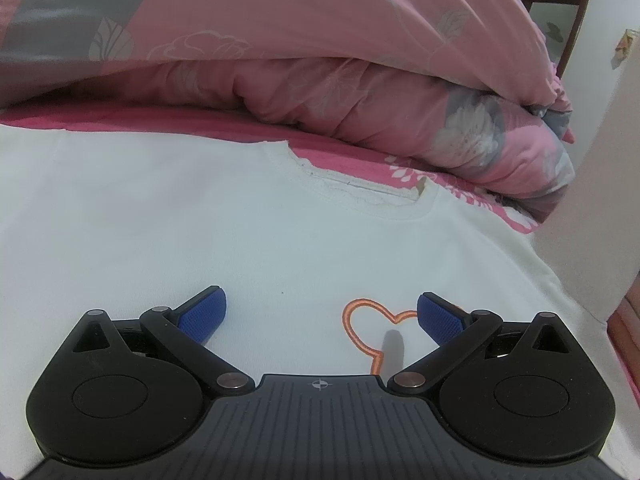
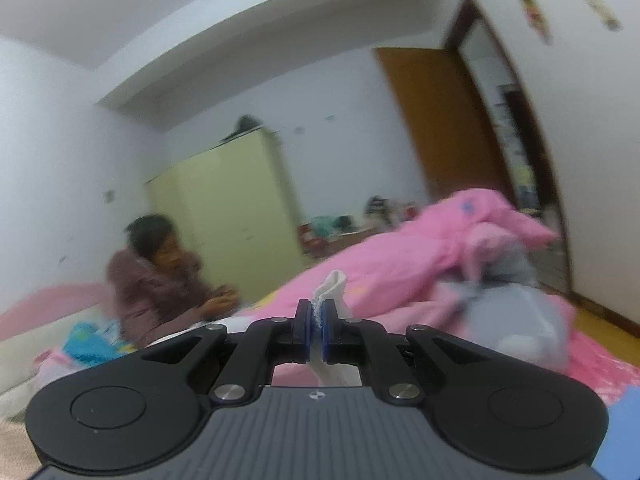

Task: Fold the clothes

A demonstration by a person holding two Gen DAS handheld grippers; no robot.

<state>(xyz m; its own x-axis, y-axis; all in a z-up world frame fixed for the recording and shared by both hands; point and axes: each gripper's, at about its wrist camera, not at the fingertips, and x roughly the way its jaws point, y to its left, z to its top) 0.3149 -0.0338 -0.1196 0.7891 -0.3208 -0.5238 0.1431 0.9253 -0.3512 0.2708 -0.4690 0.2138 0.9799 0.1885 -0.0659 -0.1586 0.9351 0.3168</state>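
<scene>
Lifting white fabric edge (image 2: 332,286) clenched in right gripper (image 2: 317,316); left gripper (image 1: 320,312) spread wide over shirt (image 1: 160,220), heart motif (image 1: 360,320) between jaws; likely fold-over, pin next.

Soft, even indoor light, slightly cool and dim. Left wrist view sharp, just a small shadow on the white shirt (image 1: 240,232). Right wrist view smeared with motion blur, wardrobe (image 2: 228,216) fuzzy. Heavy fisheye bending, dark corners.
</scene>
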